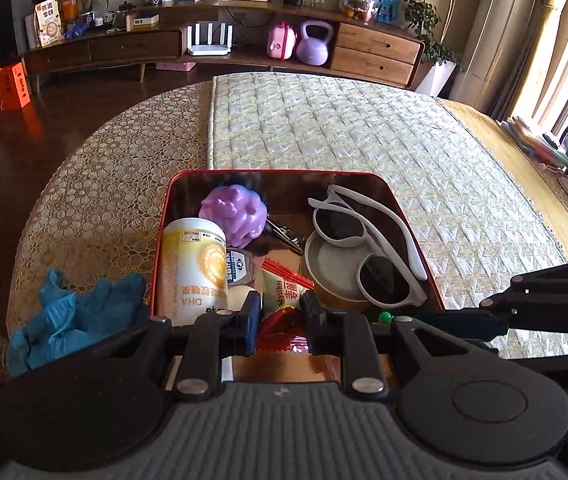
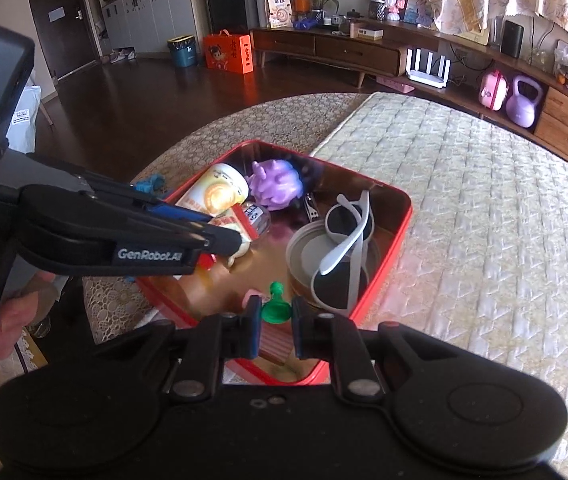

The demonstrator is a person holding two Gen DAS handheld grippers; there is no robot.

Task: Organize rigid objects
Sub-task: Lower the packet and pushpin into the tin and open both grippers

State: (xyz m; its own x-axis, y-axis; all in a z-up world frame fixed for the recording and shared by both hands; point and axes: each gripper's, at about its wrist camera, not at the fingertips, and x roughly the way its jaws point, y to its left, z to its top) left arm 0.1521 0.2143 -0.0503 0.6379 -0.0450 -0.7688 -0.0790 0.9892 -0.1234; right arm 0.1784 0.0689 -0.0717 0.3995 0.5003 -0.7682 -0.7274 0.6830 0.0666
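- Rigid objects lie gathered in a shallow red metal tin (image 1: 387,188) with a shiny gold floor, set on a tabletop (image 1: 96,216) under a lace-patterned cloth.
- Nearest in the left wrist view, the left hand-held gripper (image 1: 280,320) hangs over the tin's near end, its jaws drawn close together with only a narrow slot between the blue pads; a red snack packet (image 1: 284,334) shows through that slot, but whether the pads press it I cannot tell.
- Right hand-held gripper (image 2: 276,326) hovers at the tin's near rim, jaws narrowed, a small green plastic pawn-shaped piece (image 2: 275,305) standing just beyond the tips; contact is unclear.
- Crumpled blue gloves (image 1: 72,316) lie on the cloth just left of the tin.
- Inside, on the left, a white and yellow supplement bottle (image 1: 194,268) lies on its side, a small clear bottle with a blue label (image 1: 239,266) beside it.
- On the right, white-framed sunglasses with dark lenses (image 1: 367,248) rest across a round grey lid (image 1: 331,268).
- Farther in, a purple knobbly toy (image 1: 234,214) sits by the far wall, metal keys (image 1: 284,234) next to it.
- Beyond the tin, a pale quilted mat (image 1: 363,132) covers the tabletop.
- Against the far wall, a low wooden sideboard (image 1: 375,52) holds a purple kettlebell (image 1: 313,44).
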